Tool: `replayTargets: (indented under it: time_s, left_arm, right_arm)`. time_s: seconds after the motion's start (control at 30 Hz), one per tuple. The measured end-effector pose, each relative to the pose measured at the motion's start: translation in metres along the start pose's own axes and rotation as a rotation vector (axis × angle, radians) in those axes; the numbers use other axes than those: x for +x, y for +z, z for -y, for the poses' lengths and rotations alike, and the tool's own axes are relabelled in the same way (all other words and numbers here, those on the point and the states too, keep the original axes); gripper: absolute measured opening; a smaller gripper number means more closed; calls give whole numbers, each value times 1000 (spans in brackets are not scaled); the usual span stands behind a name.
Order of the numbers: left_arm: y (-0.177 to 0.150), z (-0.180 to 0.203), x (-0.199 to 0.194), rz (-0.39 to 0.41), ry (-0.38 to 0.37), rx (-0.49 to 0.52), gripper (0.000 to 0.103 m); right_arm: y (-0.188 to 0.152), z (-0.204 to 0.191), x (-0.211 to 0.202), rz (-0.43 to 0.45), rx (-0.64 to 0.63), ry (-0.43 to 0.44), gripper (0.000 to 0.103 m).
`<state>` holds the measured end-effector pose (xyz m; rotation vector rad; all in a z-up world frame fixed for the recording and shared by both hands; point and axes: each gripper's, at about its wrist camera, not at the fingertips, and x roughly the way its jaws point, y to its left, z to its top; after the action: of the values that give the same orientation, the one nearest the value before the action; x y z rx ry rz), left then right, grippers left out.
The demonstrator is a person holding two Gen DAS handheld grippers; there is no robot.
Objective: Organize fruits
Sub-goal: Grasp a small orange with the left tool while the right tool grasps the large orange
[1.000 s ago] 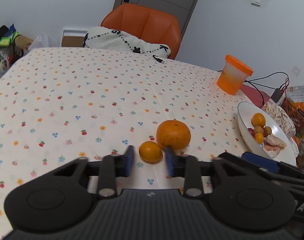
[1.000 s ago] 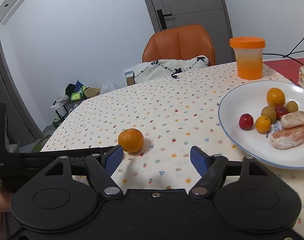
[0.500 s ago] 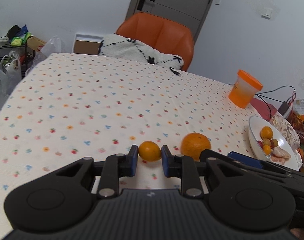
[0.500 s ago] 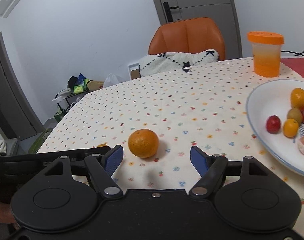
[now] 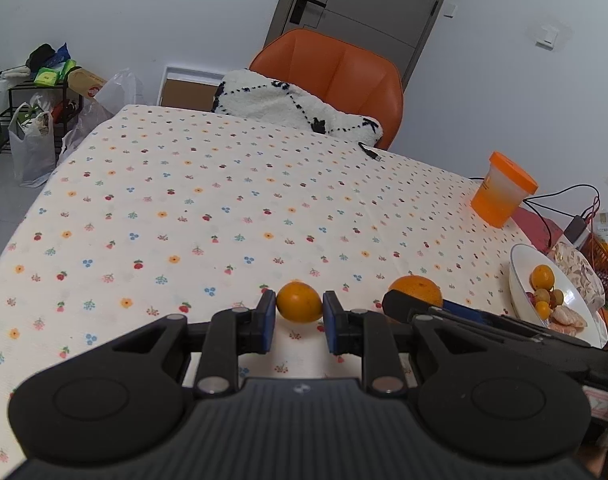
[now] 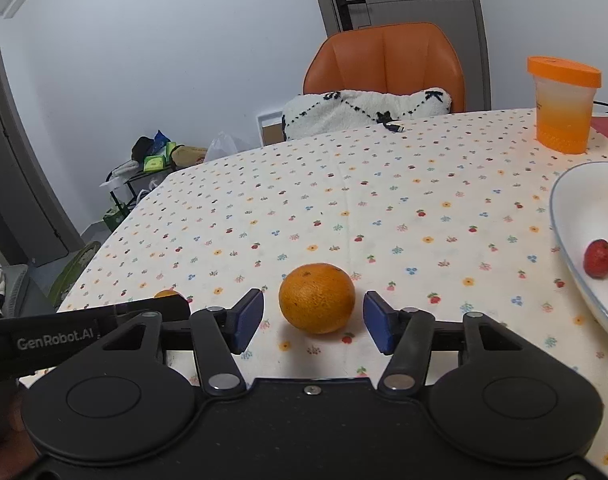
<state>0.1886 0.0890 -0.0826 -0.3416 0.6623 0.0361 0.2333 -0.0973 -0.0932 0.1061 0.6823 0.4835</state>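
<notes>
A small orange (image 5: 298,302) sits between the blue pads of my left gripper (image 5: 298,321), which is shut on it, low over the flowered tablecloth (image 5: 224,200). A bigger orange (image 6: 317,297) rests on the cloth between the fingers of my right gripper (image 6: 312,316). Those jaws are closing, with a gap still showing on each side of the fruit. In the left wrist view the bigger orange (image 5: 417,288) is half hidden behind a right finger. The right wrist view shows only the top of the small orange (image 6: 166,293) behind the left gripper's arm.
A white plate (image 5: 515,276) holding several small fruits and peeled segments stands at the right; its rim (image 6: 559,216) is near my right gripper. An orange-lidded cup (image 6: 563,108) stands at the back right. An orange chair (image 5: 335,72) with a white cushion (image 5: 288,104) faces the far edge.
The small orange lay ahead of the left fingertips; now the pads grip it. My right gripper slid left until the bigger orange came between its fingers, and its jaws have narrowed.
</notes>
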Motion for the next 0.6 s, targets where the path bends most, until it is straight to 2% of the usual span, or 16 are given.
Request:
replayTargets:
  time_s: [0.1, 0.3, 0.6]
  left_arm:
    - [-1, 3, -2, 4, -7, 6, 23]
    - [1, 13, -3, 8, -33, 13, 23]
    - [-3, 49, -3, 7, -94, 65, 23]
  right_arm:
    - [0, -2, 5, -3, -18, -19, 40]
    - [-3, 10, -6, 25, 28, -12, 39]
    - [-3, 29, -40, 74, 54, -32, 39]
